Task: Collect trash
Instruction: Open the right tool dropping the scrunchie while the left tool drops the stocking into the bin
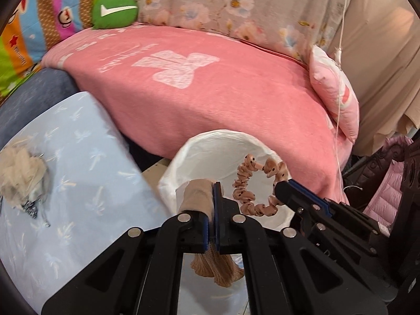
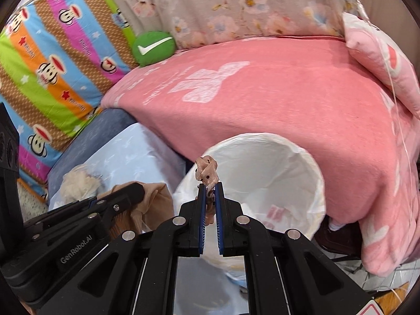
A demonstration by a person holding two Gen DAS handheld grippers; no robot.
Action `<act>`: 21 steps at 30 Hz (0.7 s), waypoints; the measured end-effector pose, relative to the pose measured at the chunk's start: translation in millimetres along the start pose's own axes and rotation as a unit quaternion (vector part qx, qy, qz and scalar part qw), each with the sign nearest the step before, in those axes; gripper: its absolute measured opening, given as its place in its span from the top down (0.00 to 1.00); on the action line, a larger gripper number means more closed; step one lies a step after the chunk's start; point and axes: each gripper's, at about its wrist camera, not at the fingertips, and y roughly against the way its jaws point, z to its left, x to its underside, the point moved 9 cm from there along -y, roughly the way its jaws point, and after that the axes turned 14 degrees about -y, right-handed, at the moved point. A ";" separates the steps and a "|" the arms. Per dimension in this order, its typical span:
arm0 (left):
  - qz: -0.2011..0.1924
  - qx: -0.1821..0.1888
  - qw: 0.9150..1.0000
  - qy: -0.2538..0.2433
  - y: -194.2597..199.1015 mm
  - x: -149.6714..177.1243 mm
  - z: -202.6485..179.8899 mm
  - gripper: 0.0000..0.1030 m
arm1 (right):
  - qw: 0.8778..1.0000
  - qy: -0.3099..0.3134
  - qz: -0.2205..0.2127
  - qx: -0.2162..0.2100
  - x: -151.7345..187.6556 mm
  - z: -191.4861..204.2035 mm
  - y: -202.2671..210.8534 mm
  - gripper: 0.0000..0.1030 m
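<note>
My left gripper [image 1: 213, 197] is shut on a beige stocking [image 1: 198, 197]; the fabric bulges over its tips and hangs below the jaws [image 1: 218, 267]. It hovers at the near rim of a white-lined trash bin [image 1: 210, 141]. My right gripper [image 1: 283, 187] comes in from the right, shut on a pink polka-dot scrunchie [image 1: 249, 183] that dangles over the bin's mouth. In the right wrist view the right gripper [image 2: 210, 187] pinches the scrunchie [image 2: 207, 170] at the bin's [image 2: 275, 170] near rim, and the left gripper [image 2: 137, 190] holds the stocking [image 2: 157, 202] to the left.
A pink blanket [image 1: 210, 84] covers the bed behind the bin. To the left, a light blue cloth [image 1: 86, 157] bears a fluffy cream wad [image 1: 22, 173]. A green cushion [image 1: 114, 10], a pink pillow [image 1: 333, 92] and a hanging white cord [image 1: 340, 78] are nearby.
</note>
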 end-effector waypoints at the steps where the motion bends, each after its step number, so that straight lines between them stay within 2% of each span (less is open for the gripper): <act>1: 0.000 0.008 1.000 -0.002 -3.5 -4.0 -5.5 0.97 | 1.000 -0.005 -0.001 0.003 -2.7 -5.7 -0.1 0.93; 7: 0.007 0.043 0.999 -0.009 -20.6 -19.1 -24.4 0.97 | 1.000 -0.020 -0.011 0.019 -14.8 -26.7 1.3 0.87; 9: 0.008 0.038 0.999 -0.006 -23.7 -21.2 -24.4 0.95 | 0.999 -0.024 -0.012 0.022 -17.3 -30.8 1.7 0.85; 10: 0.009 0.034 0.999 -0.004 -24.7 -20.9 -22.9 0.87 | 0.999 -0.025 -0.014 0.025 -18.7 -33.5 2.0 0.84; 11: 0.010 0.029 1.000 -0.001 -25.4 -20.2 -20.8 0.72 | 0.999 -0.027 -0.014 0.025 -19.4 -34.8 1.7 0.82; 12: 0.009 0.021 1.000 0.004 -24.9 -19.1 -17.5 0.61 | 0.999 -0.028 -0.014 0.025 -19.8 -35.7 1.1 0.81; 13: 0.003 0.013 1.000 0.008 -23.5 -19.3 -14.1 0.42 | 0.999 -0.030 -0.014 0.025 -19.8 -35.1 1.3 0.78; 15: -0.014 -0.003 1.000 0.015 -18.0 -20.5 -8.0 0.38 | 0.999 -0.030 -0.014 0.025 -19.9 -33.4 0.1 0.76; 21: -0.009 -0.019 0.999 0.030 -15.8 -14.7 9.4 0.38 | 1.000 -0.021 -0.004 0.018 -12.9 -22.8 -5.1 0.75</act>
